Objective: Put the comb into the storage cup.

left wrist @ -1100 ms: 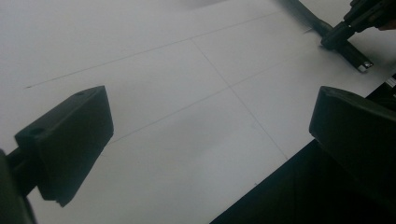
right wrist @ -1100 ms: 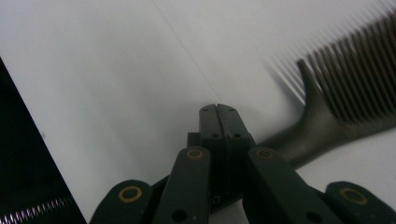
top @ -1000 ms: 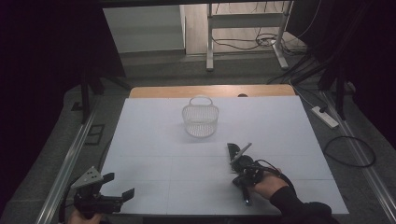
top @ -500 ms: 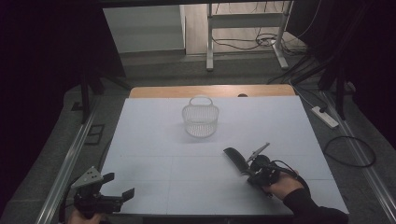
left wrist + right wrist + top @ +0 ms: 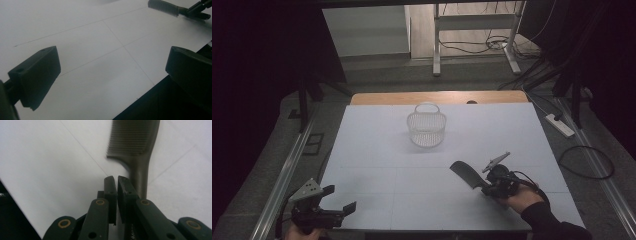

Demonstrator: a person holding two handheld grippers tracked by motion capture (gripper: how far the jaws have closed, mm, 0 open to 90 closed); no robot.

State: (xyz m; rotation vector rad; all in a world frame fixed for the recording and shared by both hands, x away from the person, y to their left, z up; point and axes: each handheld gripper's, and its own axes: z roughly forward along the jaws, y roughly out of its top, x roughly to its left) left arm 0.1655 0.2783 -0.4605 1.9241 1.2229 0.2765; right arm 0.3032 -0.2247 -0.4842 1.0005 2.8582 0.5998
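The right gripper (image 5: 492, 186) pinches the comb (image 5: 464, 173) by its thin handle; light, stiff, slippery. The left gripper (image 5: 337, 202) gapes wide, empty.

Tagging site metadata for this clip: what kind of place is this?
Probably a lab or workshop data-collection station, not a home. A bare white table stands on a concrete floor, with metal frame legs, loose cables and a power strip around it.

The room is dim and its edges sink into near black, while the white table (image 5: 377, 150) catches soft, even light, probably from above. Beyond the right gripper's jaws the comb (image 5: 136, 140) is slightly blurred, and the jaws themselves look soft-edged.
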